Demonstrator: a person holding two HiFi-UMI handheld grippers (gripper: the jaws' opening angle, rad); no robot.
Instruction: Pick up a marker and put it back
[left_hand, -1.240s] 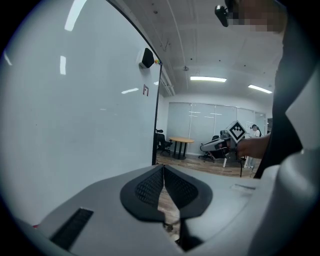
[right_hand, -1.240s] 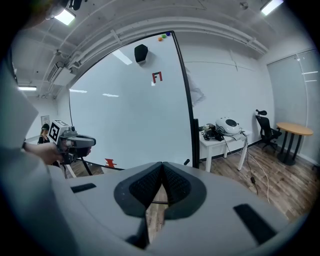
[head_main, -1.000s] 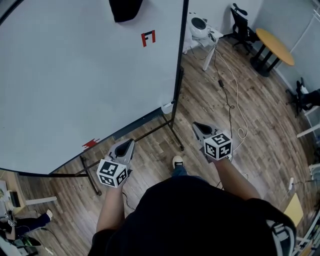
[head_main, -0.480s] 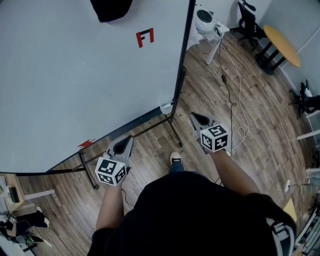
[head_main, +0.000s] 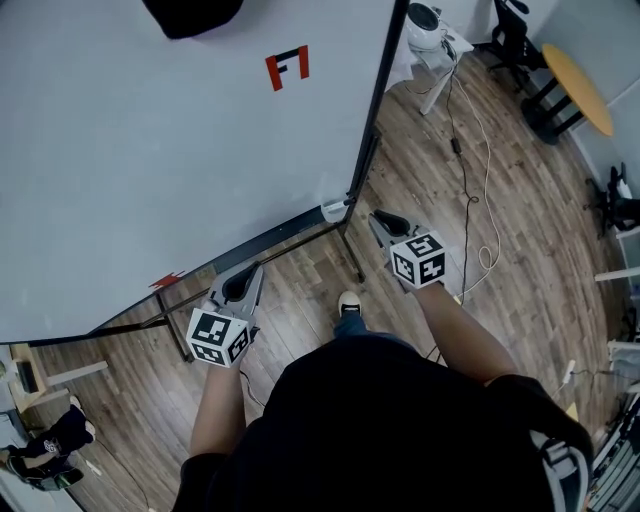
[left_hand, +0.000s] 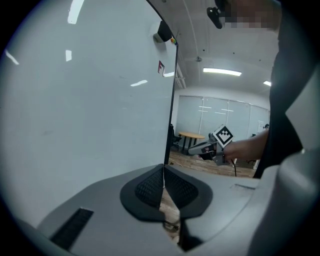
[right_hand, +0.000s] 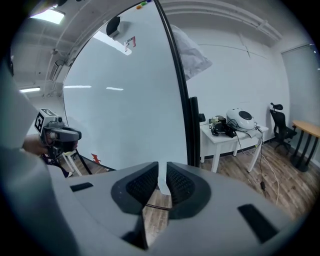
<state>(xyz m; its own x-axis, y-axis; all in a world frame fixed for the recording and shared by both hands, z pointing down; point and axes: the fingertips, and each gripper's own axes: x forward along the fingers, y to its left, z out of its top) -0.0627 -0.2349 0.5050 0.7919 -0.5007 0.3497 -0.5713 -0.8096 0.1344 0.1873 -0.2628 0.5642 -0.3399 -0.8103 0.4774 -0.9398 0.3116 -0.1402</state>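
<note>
From the head view, the person has stepped closer to the whiteboard (head_main: 150, 150). Both grippers now sit lower and nearer its bottom edge than a second ago. The left gripper (head_main: 250, 275) hangs by the middle of that edge. The right gripper (head_main: 380, 220) points at the board's lower right corner, near a small white holder (head_main: 335, 210) fixed there. I can make out no marker. It may stand in that holder, but the view is too small to tell.

In the left gripper view, the jaws lie together with nothing between them. They face the board's right frame, and the other gripper shows beyond it.

In the right gripper view, the jaws have just been opening. A narrow gap now stands between the pads (right_hand: 142, 182), and nothing is in it. The white holder shows through the gap, well apart from the tips.

To my eye the pick-up has not begun. The right hand is readying for a reach toward that corner, while the left looks idle.
</note>
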